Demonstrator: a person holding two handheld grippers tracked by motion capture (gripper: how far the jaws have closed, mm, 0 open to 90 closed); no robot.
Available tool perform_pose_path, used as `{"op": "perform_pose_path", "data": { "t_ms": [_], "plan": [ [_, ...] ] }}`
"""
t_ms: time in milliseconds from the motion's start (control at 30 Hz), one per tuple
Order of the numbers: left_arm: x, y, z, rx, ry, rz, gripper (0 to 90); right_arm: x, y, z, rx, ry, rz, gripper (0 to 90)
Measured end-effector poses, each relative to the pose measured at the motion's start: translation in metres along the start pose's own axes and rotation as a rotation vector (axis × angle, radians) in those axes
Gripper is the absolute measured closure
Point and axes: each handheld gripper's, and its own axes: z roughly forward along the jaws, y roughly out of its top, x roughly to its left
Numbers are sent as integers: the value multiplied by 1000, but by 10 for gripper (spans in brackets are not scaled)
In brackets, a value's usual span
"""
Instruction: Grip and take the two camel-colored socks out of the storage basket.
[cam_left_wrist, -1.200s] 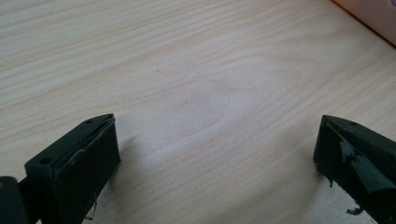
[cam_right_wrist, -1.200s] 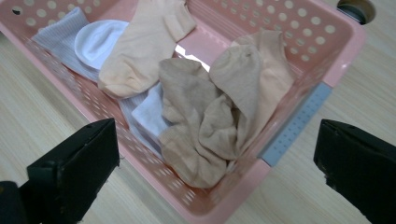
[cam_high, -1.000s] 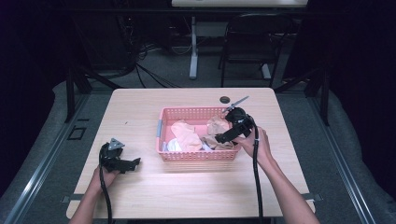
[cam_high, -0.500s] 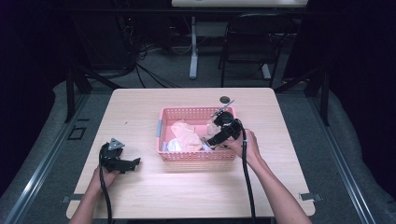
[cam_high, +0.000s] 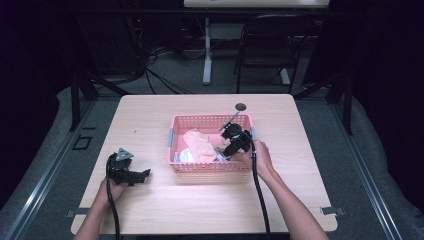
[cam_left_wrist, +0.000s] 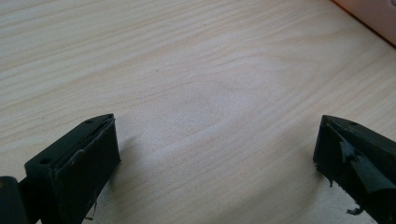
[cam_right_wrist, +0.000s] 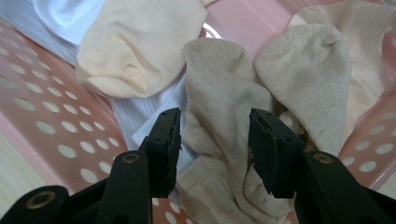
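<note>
two black jaws of the right gripper (cam_right_wrist: 214, 140) stand on either side of a beige sock (cam_right_wrist: 224, 121) in the pink basket (cam_high: 210, 167). they have just been closing, and the sock's folded cloth lies between them, but a thin gap shows at each pad, so whether they press it yet i cannot tell. in the right gripper view this sock lies beside a second beige sock (cam_right_wrist: 308, 74), with a cream sock (cam_right_wrist: 135, 42) farther up and white cloth (cam_right_wrist: 70, 14) under it. perforated basket wall rises close on both sides of the jaws, leaving little side room.

from the high view the right gripper (cam_high: 235, 145) sits in the basket's right end, the right hand (cam_high: 260, 155) at the rim; the socks there blur into one pale heap.

the left gripper (cam_high: 131, 175) rests on the table (cam_high: 150, 120) well left of the basket, held by the left hand (cam_high: 115, 187). its own view shows its jaws wide apart with bare wood between them and a corner of the basket at the top right. open tabletop lies all round it, and a wide strip runs along the near edge. a small dark disc (cam_high: 240, 106) lies behind the basket.
</note>
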Motion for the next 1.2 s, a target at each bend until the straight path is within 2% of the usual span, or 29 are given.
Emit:
{"op": "perform_pose_path", "data": {
  "t_ms": [167,233,433,567,600,700,933,1167,1200],
  "plan": [
    [0,0,0,0,0,0,0,-1,0,4,12,-16,10,643],
    [0,0,0,0,0,0,0,-3,-1,6,15,-15,25,696],
    [0,0,0,0,0,0,0,-2,-3,9,24,-24,21,856],
    [0,0,0,0,0,0,0,-2,-3,6,26,-26,19,868],
    [0,0,0,0,0,1,0,-2,-4,3,-2,-22,32,870],
    [0,0,0,0,0,0,0,-3,-5,-5,-19,-18,33,872],
    [0,0,0,0,0,0,0,-1,-2,-29,-52,-26,-12,874],
    [0,0,0,0,0,1,0,2,0,-48,-121,-20,-1,876],
    [0,0,0,0,0,0,0,2,0,-51,-118,-22,-10,876]
  ]
}}
